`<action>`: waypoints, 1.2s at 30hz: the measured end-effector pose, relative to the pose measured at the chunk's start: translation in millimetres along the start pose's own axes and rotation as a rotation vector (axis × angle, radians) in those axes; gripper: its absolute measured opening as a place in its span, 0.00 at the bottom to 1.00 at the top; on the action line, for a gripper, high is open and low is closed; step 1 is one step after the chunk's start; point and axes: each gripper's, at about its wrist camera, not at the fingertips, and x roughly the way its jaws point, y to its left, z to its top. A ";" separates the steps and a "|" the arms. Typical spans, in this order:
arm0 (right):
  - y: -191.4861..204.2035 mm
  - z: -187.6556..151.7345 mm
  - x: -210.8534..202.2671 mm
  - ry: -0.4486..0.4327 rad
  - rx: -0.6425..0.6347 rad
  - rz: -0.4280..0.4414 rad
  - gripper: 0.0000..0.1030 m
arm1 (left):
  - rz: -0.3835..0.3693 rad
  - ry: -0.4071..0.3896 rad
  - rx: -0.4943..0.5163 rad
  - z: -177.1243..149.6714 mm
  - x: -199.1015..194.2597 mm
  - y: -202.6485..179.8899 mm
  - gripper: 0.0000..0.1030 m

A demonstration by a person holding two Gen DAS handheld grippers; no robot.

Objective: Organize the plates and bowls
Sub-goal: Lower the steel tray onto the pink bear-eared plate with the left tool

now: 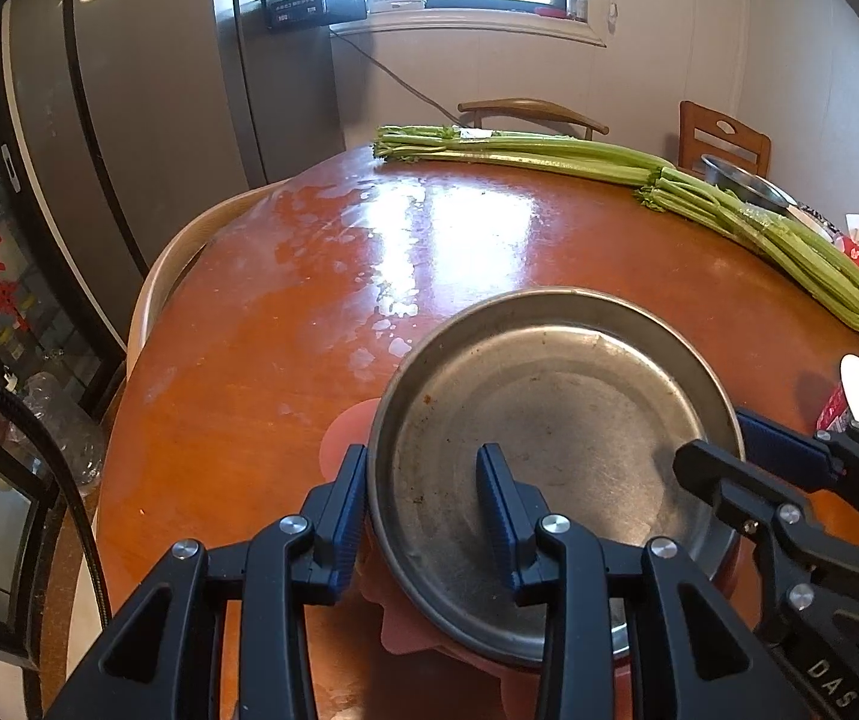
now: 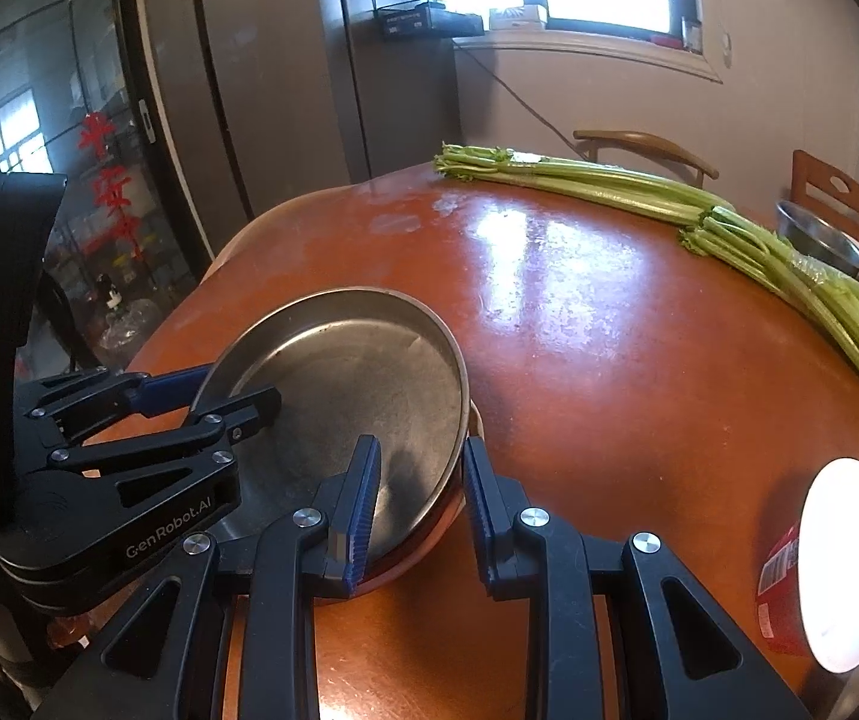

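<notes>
Both grippers, left [image 1: 423, 516] and right [image 2: 420, 510], clamp opposite rims of steel plate [image 1: 555, 420] above table [image 1: 309, 276]

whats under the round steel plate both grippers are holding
Under the round steel plate a pink, wavy-edged dish peeks out at its left and near rim, resting on the brown wooden table. Most of that dish is covered, so its inside cannot be seen.

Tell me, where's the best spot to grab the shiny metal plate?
By its raised rim, coming from the near side. The metal plate is flat and wide, so only the thin edge fits between fingers. The left gripper and right gripper each pinch it there.
</notes>
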 end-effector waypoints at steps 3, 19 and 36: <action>-2.2 -0.2 -1.4 -0.001 0.017 0.027 0.30 | -0.002 0.001 -0.003 0.0 -1.0 0.7 0.36; -6.8 0.5 -5.7 -0.018 0.020 0.052 0.33 | 0.005 -0.003 -0.011 -0.2 -6.2 3.1 0.36; -12.7 0.2 -20.5 -0.053 0.049 0.051 0.37 | -0.024 -0.006 -0.103 -0.4 -27.5 35.1 0.36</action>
